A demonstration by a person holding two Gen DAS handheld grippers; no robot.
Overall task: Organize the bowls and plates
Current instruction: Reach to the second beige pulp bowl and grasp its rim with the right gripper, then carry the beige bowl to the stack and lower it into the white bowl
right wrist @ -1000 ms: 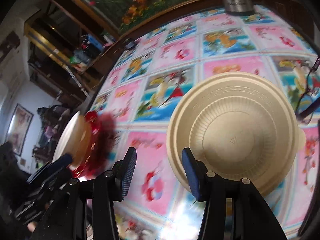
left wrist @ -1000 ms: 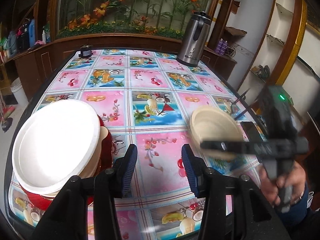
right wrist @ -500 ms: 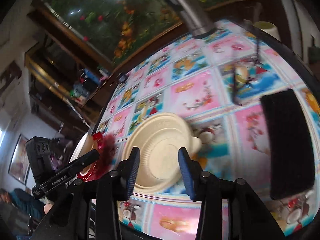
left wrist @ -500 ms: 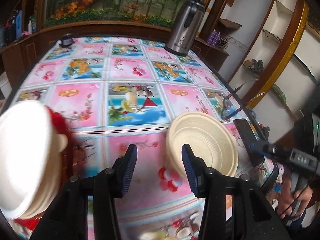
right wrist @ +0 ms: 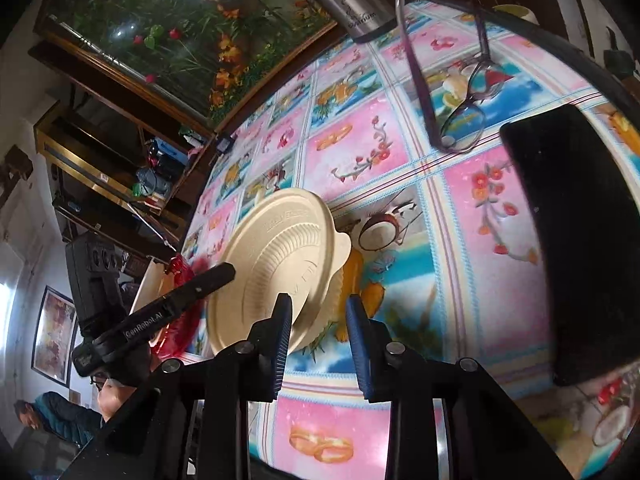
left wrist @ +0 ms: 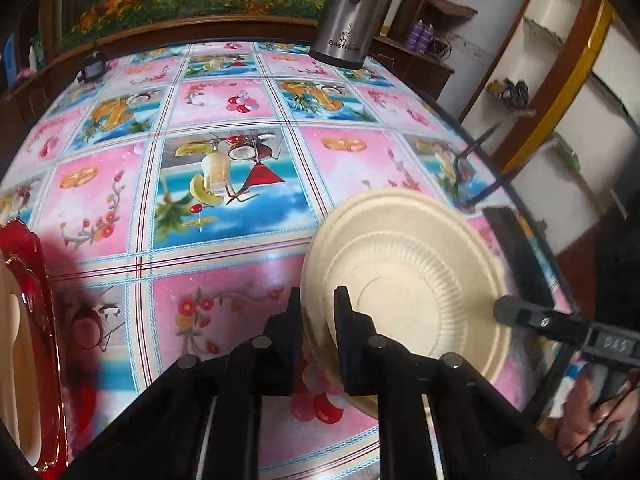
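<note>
A cream paper bowl rests tilted on the flowered tablecloth at the right. My left gripper has closed on its near rim, one finger outside and one inside. In the right wrist view the same bowl shows its ribbed underside, lifted on one edge, with the left gripper's finger against it. My right gripper is open, its fingers straddling the bowl's near edge without pinching it. A stack of white plates on a red plate sits at the far left.
A steel thermos stands at the table's far side. A black phone and a pair of glasses lie near the right edge. A small dark object sits at the far left corner.
My left gripper moved right to the bowl and closed on its rim. The right gripper dropped lower and closer to the bowl. The plate stack slid out to the left edge.
</note>
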